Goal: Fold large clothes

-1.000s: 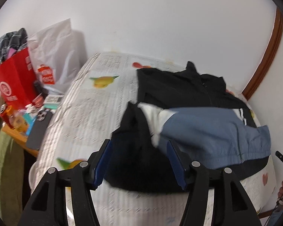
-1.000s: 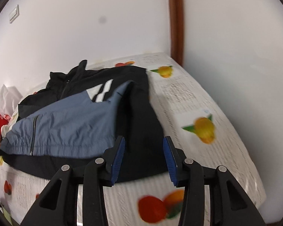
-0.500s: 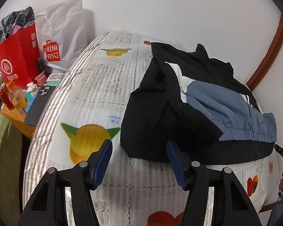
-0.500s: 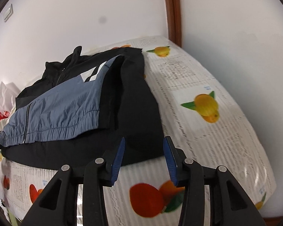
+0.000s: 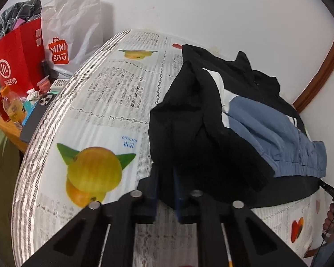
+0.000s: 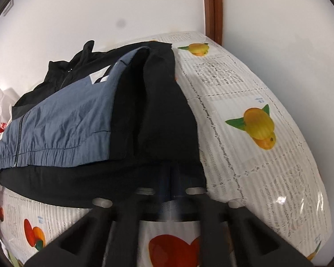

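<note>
- Two grippers reach down to the near hem of one jacket (image 5: pixel 211 133), a black and blue-grey garment with white panels, lying partly folded on a table.
- Left gripper (image 5: pixel 166 185): its blue fingers (image 5: pixel 154 184) stand narrow, pinching the black corner of the hem at the jacket's left edge, with cloth visibly between them.
- Right gripper (image 6: pixel 171 184): its fingers (image 6: pixel 163 178) are pressed together on the black hem at the jacket's right near corner; this part of the view is blurred.
- A sleeve or side flap of black cloth lies folded inward over the blue-grey front on each side.
- The surface (image 5: pixel 113 102) carries a white lace-patterned cover printed with fruit; the jacket sits towards its far side, near the wall.
- Beside the surface, in the left view, stand a red paper bag (image 5: pixel 17 55) and a white shopping bag (image 5: pixel 73 26), with a dark phone (image 5: pixel 36 120) and bottles just by them.
- At the right edge of the left view, a person's hand (image 5: pixel 332 219) shows.
</note>
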`<state>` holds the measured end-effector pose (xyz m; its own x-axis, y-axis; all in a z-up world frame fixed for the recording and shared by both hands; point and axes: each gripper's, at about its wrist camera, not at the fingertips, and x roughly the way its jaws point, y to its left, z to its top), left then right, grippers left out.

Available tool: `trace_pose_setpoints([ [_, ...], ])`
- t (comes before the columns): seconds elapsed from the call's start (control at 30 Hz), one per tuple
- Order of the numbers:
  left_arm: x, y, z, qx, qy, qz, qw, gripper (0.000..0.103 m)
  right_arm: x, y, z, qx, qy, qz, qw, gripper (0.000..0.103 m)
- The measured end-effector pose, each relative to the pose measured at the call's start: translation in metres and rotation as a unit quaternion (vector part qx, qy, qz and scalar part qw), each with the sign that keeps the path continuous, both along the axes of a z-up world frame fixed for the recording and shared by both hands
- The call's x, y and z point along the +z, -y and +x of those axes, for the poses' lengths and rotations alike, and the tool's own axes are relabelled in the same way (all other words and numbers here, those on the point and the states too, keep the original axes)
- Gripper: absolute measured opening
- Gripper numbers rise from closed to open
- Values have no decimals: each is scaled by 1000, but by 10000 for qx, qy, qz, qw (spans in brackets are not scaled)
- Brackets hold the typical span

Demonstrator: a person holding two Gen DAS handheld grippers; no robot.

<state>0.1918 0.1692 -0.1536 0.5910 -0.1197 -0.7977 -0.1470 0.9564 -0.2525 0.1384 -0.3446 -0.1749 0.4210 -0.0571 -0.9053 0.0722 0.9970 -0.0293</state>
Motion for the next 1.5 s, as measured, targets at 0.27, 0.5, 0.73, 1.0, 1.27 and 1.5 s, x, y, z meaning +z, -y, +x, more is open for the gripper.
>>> trace_pose_setpoints([
  [0.27, 14, 7, -48, -43, -13, 149, 9999, 7, 12, 17, -11, 103, 154, 294, 9994, 0],
  [0.5, 16, 2, -95, 4, -115, 120, 9999, 6, 20, 23, -42, 305, 159, 276, 9990, 0],
  [0.73, 26, -4, -109, 142, -98, 8, 9999, 6, 25, 30, -51, 57, 60, -199, 9998, 1],
  [1.0, 54, 9, -108, -78, 320, -239, 9992, 38, 57, -6, -46, 425, 554, 205, 9973, 44],
  [1.27, 56, 41, -78, -461, 343, -375, 9976, 53, 53, -45, -19, 526, 687, 274, 9959, 45],
  [1.5, 25, 42, -48, -408, -172, -533, 9976, 53, 28, -47, 7, 249, 504, 151, 9983, 46],
])
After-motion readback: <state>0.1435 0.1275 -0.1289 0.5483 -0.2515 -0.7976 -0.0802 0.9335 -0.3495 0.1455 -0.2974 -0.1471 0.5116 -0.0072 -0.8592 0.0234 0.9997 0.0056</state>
